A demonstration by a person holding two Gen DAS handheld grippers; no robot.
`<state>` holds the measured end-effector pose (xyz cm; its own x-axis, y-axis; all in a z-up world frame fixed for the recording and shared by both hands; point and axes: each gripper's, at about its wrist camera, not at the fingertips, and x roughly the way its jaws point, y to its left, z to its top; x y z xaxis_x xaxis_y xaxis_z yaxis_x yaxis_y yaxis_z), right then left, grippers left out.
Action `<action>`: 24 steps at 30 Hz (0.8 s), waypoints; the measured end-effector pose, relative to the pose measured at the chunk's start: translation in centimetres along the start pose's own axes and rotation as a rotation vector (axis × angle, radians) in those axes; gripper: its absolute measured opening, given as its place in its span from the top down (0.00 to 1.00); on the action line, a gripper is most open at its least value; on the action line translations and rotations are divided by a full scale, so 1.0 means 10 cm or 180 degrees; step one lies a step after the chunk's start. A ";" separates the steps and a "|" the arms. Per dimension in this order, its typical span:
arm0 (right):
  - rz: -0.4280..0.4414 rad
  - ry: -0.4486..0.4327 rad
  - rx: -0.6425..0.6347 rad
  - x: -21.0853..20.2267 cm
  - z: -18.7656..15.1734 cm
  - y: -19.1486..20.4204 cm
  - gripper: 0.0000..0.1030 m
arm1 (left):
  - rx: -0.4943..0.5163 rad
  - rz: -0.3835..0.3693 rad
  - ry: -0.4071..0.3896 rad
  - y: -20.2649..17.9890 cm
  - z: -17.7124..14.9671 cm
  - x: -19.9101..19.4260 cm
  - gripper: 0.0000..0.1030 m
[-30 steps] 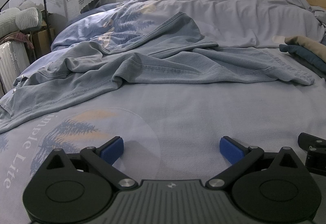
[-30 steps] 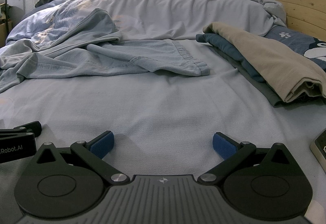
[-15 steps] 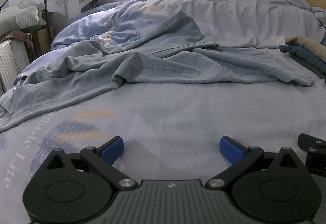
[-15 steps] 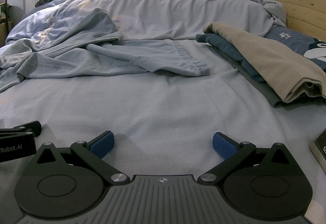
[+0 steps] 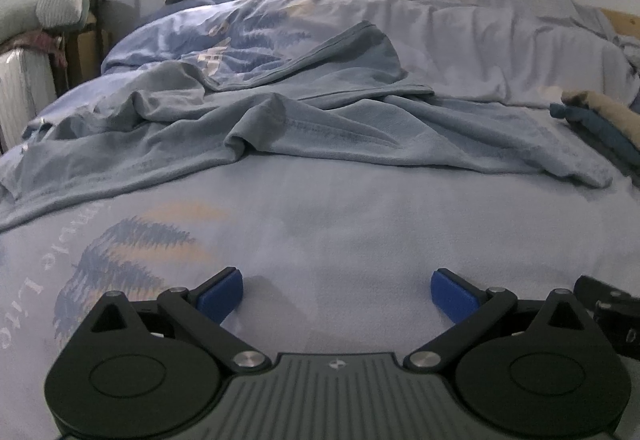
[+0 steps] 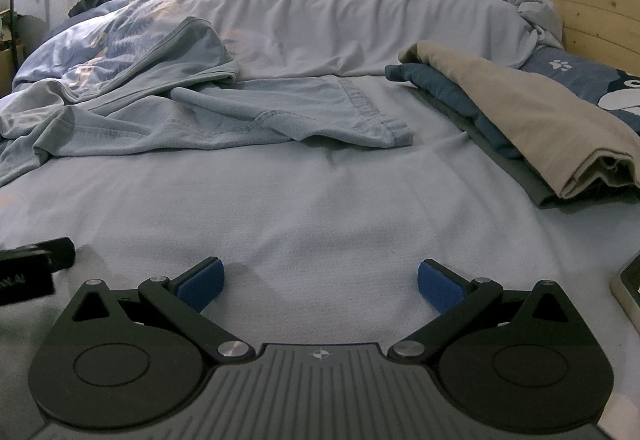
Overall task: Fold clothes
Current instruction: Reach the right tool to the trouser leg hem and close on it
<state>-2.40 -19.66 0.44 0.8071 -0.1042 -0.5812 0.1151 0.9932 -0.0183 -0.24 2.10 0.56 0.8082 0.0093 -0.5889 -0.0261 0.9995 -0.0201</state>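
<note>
A crumpled pair of pale blue denim trousers (image 5: 320, 132) lies across the bed ahead of both grippers, its hemmed leg end (image 6: 384, 128) pointing right. My left gripper (image 5: 337, 296) rests low over the printed sheet, open, nothing between its blue pads. My right gripper (image 6: 318, 286) sits beside it, also open and empty, well short of the trousers. A folded stack of a beige, a dark blue and a grey garment (image 6: 520, 120) lies to the right.
A rumpled duvet (image 6: 340, 28) fills the far side of the bed under a window. The wooden headboard (image 6: 592, 12) and a paw-print pillow (image 6: 580, 80) are at right. A white suitcase (image 5: 24, 92) stands left of the bed. A device corner (image 6: 628, 288) lies at right.
Both views have lifted and tilted slightly, with blur in the left wrist view. The trousers and the folded stack have not moved. Both grippers stay open.
</note>
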 end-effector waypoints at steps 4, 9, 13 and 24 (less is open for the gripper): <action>-0.0003 0.0002 -0.0003 0.00 0.00 0.00 0.00 | -0.0373 -0.0095 -0.0041 0.21 0.06 -0.06 0.04; -0.0006 0.0009 -0.0008 0.00 0.00 -0.01 0.00 | -0.0821 -0.0085 -0.0110 0.60 0.14 -0.13 0.07; -0.0028 0.0012 -0.0033 0.00 0.01 0.01 0.00 | -0.1181 -0.0070 -0.0223 1.04 0.19 -0.22 0.16; 0.0196 -0.0008 0.0042 0.06 0.19 0.06 0.04 | -0.2061 0.0158 -0.0479 2.18 0.19 -0.46 0.30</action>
<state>-0.77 -19.23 1.62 0.8144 -0.0430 -0.5787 0.0727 0.9970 0.0282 -3.41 23.88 4.38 0.8690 0.1060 -0.4833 -0.3755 0.7774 -0.5047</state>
